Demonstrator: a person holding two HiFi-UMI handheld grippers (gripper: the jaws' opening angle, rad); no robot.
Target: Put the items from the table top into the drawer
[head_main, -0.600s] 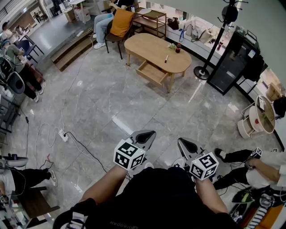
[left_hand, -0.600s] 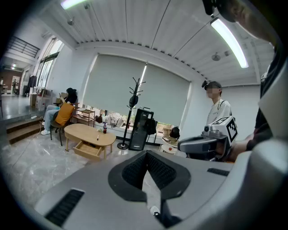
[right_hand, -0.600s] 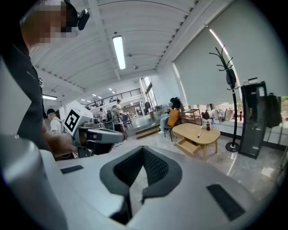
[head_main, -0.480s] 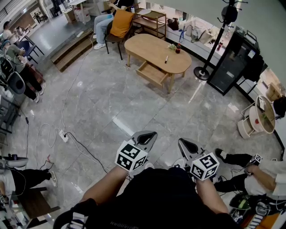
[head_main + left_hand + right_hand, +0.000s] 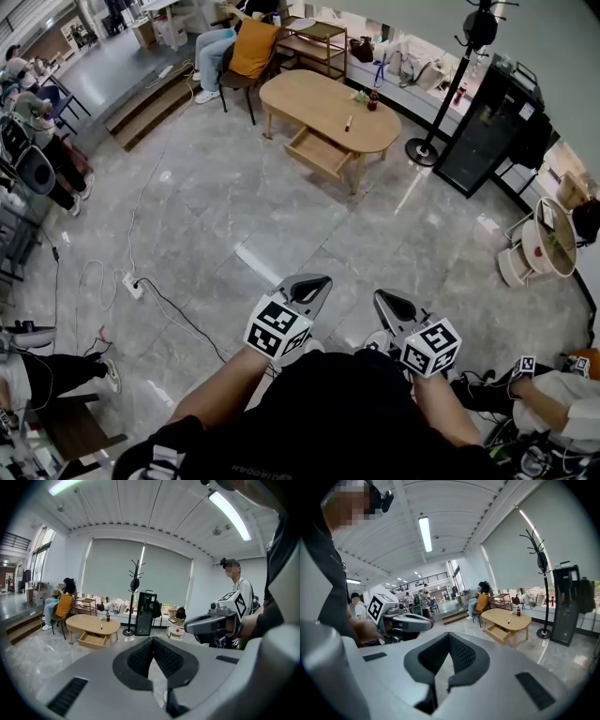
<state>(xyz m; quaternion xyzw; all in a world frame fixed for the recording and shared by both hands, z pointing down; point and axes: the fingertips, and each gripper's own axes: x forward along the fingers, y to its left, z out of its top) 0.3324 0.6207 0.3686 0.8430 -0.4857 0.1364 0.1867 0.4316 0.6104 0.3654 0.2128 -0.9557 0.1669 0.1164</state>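
The left gripper [image 5: 312,283] and the right gripper [image 5: 390,303] are held side by side, each with its jaws brought together at the tips and nothing clamped between them. Well ahead of both, a wooden table [image 5: 309,94] is seen with its drawer [image 5: 317,154] pulled open. A pen [image 5: 349,123] and a small bottle [image 5: 374,101] are left on top.

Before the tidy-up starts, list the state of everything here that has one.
Drawer: pulled open below the table top.
Pen: lying flat on the table.
Bottle: upright on the table, cap on.
Left gripper: fingers together, holding nothing, far from the table.
Right gripper: fingers together, holding nothing, far from the table.
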